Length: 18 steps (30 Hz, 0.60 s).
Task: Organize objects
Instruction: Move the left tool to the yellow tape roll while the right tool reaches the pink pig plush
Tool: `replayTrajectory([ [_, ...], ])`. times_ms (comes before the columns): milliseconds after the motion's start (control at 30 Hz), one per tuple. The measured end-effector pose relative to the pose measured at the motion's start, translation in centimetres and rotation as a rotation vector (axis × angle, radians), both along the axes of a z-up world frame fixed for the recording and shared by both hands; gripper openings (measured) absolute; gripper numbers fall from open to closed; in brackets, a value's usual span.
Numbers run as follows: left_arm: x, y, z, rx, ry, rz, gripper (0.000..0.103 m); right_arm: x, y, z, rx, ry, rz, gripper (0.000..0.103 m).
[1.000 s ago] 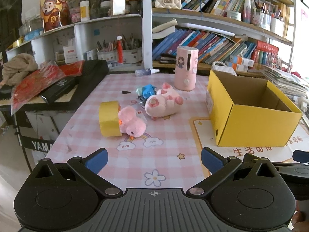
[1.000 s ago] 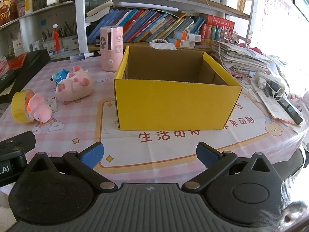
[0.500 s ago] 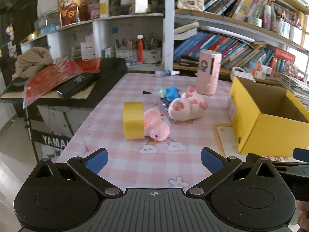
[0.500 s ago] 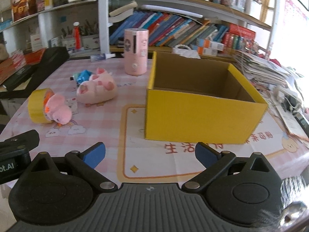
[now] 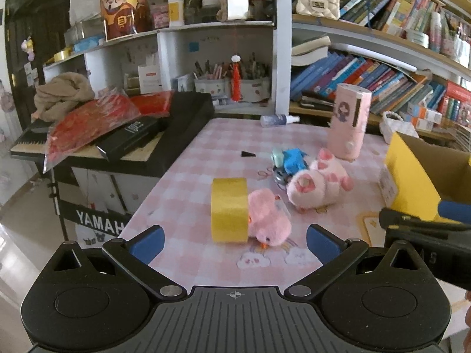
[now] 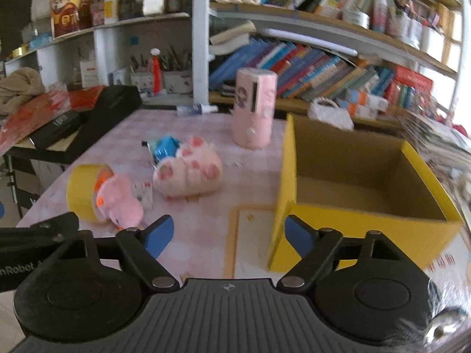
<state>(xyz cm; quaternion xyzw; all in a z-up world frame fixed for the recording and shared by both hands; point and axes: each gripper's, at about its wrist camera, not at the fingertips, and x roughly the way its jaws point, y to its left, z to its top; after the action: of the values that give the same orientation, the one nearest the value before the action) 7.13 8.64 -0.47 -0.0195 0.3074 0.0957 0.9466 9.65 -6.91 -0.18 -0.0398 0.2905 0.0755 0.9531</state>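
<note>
Both grippers are hanging over the near edge of the pink checked table (image 5: pixel 188 158) with nothing in hand; the left gripper (image 5: pixel 235 240) is standing wide open, its blue pads framing empty tablecloth just short of the yellow tape roll (image 5: pixel 229 209), while the right gripper (image 6: pixel 226 232) is closing its jaws partway with only bare table between them. The loose things are lying in a cluster left of the yellow cardboard box (image 6: pixel 368 214), which is sitting open and empty on the printed mat: the tape roll is standing on edge, a small pink plush chick (image 5: pixel 268 223) is touching its side, a larger pink plush pig (image 5: pixel 319 184) is lying just beyond, and a blue toy (image 5: pixel 291 158) is tucked behind the pig, with a pink cylinder (image 5: pixel 348 120) standing upright further back. The step in hand looks like an approach to the first pickup; doing it well is probably meaning taking the chick or the roll singly, since they are touching and a careless close is likely dragging both; the soft plush is likely squashing under the pads, so gripping across its body is seeming safer; the right gripper is sitting nearer the box, and should be widening again before reaching for the bulky pig.
</note>
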Motion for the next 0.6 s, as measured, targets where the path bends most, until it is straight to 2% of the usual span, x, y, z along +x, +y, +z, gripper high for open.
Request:
replayTrajectory([
  [167, 2.7, 0.8, -0.3, -0.006, 0.013, 0.02, 0.101, 3.6, 1.1, 0.6, 0.005, -0.033, 0.069, 0.071],
  [333, 5.7, 1.7, -1.3, 0.0, 0.059, 0.055, 0.098, 8.4, 1.9, 0.7, 0.059, 0.028, 0.102, 0.072],
  [433, 7.6, 2.0, -2.1, 0.001, 0.102, 0.055, 0.092, 11.5, 2.4, 0.1, 0.095, 0.103, 0.1, 0.081],
  [500, 8.7, 2.0, -2.7, 0.012, 0.123, 0.047, 0.09, 13.8, 2.8, -0.8, 0.107, 0.165, 0.076, 0.091],
  [600, 10.1, 1.9, -3.5, 0.032, 0.161, 0.032, 0.083, 16.2, 3.1, -2.2, 0.118, 0.238, 0.041, 0.097],
])
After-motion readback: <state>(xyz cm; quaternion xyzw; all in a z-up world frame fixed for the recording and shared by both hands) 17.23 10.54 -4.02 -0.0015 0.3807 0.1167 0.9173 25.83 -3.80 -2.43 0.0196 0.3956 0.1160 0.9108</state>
